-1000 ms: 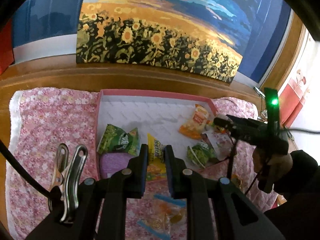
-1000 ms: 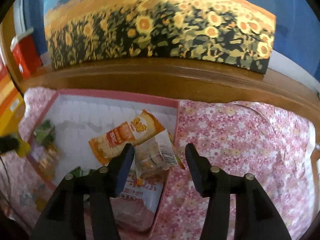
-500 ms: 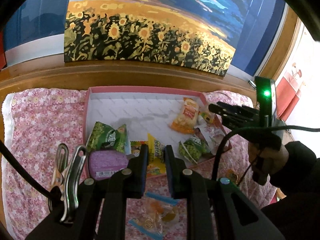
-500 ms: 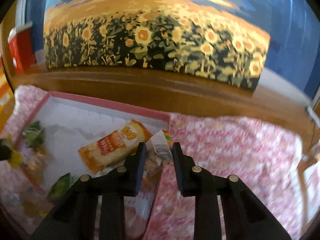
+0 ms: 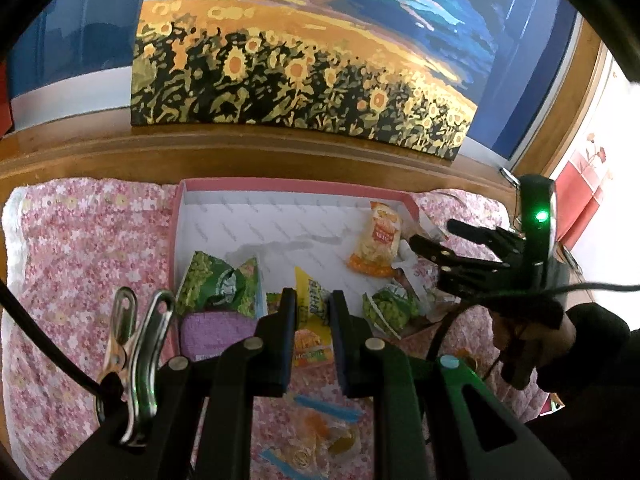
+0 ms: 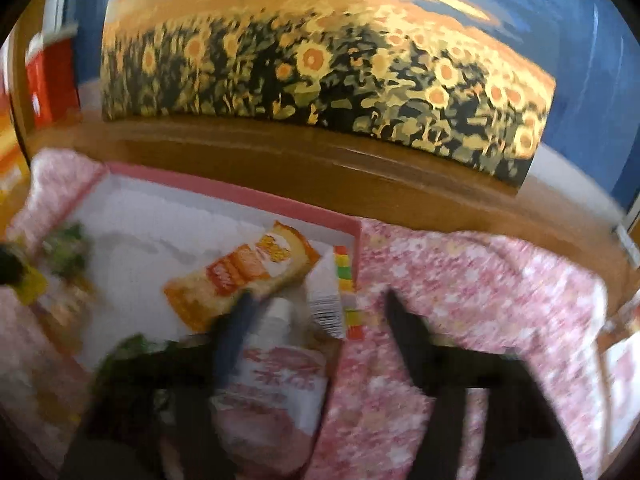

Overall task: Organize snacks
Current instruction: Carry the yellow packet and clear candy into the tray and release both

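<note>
A pink tray with a white floor lies on the floral cloth and holds several snack packets. My left gripper hovers at its near edge, shut on a yellow packet that pokes out past the fingertips. An orange packet lies in the far right corner. My right gripper hangs over that right edge, its jaws opening. In the blurred right wrist view its fingers stand wide apart around a white packet with red print and a barcoded clear packet, touching neither.
Green packets and a purple one lie in the tray. A clear bag rests on the cloth in front. A sunflower painting leans on the wooden ledge behind. A dark-sleeved hand holds the right gripper.
The right gripper closed almost fully over the barcoded packet at the tray's right edge, then sprang wide and let it go. The left gripper kept its grip and barely moved.
</note>
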Tool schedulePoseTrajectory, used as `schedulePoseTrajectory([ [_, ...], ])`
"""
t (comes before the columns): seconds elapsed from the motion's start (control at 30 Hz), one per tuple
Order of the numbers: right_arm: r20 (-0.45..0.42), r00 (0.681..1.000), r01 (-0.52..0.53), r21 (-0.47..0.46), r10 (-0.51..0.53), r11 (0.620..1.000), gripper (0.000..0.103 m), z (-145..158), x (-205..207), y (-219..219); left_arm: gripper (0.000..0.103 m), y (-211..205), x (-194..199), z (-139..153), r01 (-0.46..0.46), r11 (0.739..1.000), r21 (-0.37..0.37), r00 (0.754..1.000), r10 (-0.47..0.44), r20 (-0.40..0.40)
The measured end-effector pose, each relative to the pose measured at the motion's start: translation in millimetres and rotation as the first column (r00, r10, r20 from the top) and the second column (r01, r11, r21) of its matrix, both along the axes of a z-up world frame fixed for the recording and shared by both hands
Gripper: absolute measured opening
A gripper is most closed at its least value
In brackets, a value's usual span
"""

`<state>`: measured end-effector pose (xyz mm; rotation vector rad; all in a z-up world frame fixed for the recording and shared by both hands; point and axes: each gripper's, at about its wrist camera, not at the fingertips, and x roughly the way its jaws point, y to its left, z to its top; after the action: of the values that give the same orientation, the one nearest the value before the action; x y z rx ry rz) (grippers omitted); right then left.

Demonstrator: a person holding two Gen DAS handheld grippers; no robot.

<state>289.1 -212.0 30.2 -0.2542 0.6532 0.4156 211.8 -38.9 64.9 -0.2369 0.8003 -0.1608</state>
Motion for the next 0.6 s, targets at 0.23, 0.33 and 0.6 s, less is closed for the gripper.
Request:
schedulePoseTrajectory([
  [0.23, 0.017, 0.999, 0.037, 0.095, -0.039, 0.995, 0.079, 14, -20, -14, 0.017, 5, 18, 16, 0.017, 0.999, 0.039, 0.999, -0.018, 0.039],
  [0.33, 0.009, 1.0, 0.023, 0.104, -0.024, 0.994, 0.079, 14, -24, -12, 0.017, 6, 36, 13, 0.035, 0.999, 0.037, 0.999, -0.035, 0.01],
  [0.6, -0.043, 0.998, -0.033, 0.111, 0.038, 0.993, 0.079, 4, -29, -4, 0.018, -10, 62, -13, 0.049, 0.989, 0.142, 0.993, -0.034, -0.111],
])
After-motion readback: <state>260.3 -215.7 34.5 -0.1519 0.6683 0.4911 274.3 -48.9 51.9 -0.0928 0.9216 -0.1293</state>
